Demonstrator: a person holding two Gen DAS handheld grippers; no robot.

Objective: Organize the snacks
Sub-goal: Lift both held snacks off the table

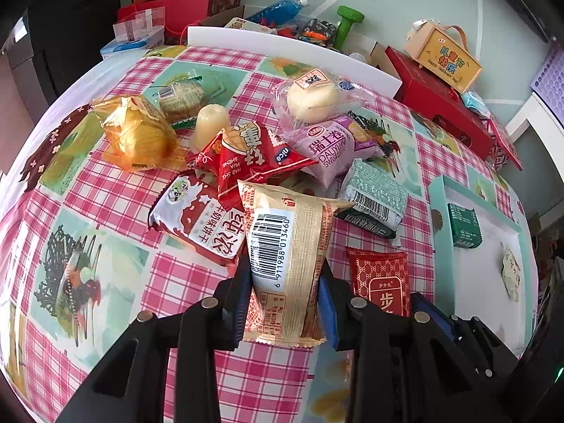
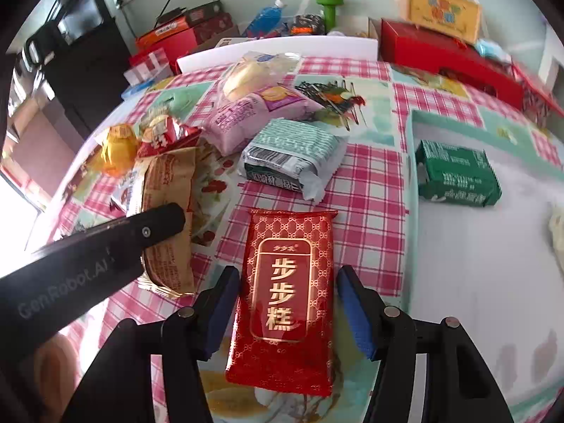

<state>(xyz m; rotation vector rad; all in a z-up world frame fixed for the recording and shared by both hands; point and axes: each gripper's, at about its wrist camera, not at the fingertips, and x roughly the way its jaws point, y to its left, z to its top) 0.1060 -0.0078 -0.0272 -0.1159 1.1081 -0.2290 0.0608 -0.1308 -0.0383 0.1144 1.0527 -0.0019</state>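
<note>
Left wrist view: pink checked tablecloth (image 1: 116,190), left gripper (image 1: 285,292) pinching beige packet (image 1: 285,232)

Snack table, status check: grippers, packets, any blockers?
Left gripper shut on beige barcode packet. Right gripper open astride red gold-lettered packet, pads clear. Teal tray holds green packet. No blockers.
</note>
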